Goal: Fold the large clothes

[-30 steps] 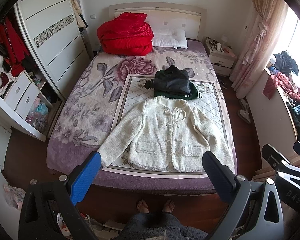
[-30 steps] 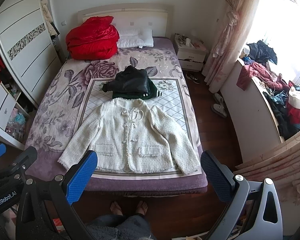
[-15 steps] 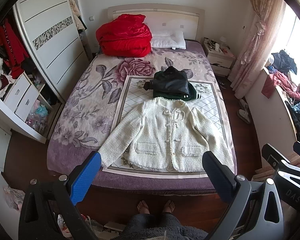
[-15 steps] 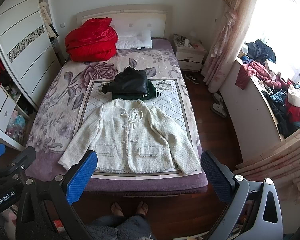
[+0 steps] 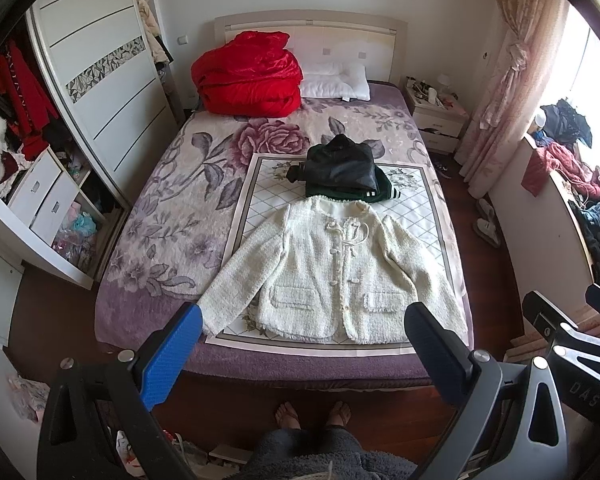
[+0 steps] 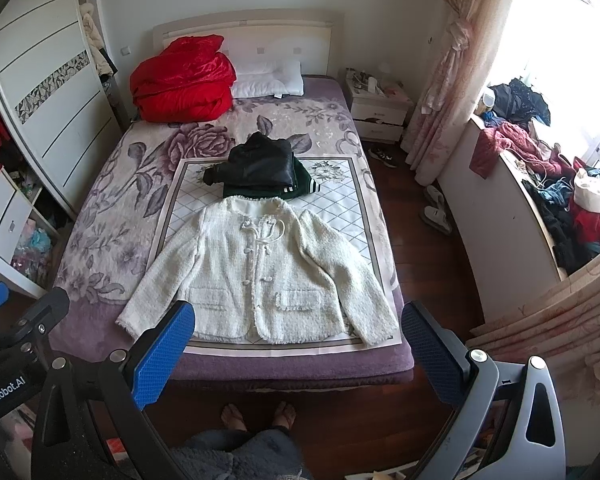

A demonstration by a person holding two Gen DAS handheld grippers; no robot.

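A cream tweed jacket [image 5: 336, 268] lies flat, front up and buttoned, sleeves spread, on a quilted mat [image 5: 256, 200] at the foot of the bed; it also shows in the right wrist view [image 6: 260, 272]. Behind it sits a folded black jacket [image 5: 340, 166] on a folded green garment [image 5: 382, 193]. My left gripper [image 5: 300, 334] is open and empty, held high above the bed's foot end. My right gripper [image 6: 298, 334] is open and empty at the same height, to the right of the left one.
The bed [image 5: 172, 208] has a red quilt [image 5: 248, 76] and a white pillow [image 5: 336, 84] at its head. A wardrobe [image 5: 96, 72] stands left, a nightstand [image 5: 436, 116] and a clothes-piled ledge [image 6: 556, 200] right. The person's bare feet [image 5: 312, 416] stand on the wooden floor.
Both views have shifted slightly, with the bed sitting a little higher in frame. The jacket and the folded pile have not moved. Both grippers stay open.
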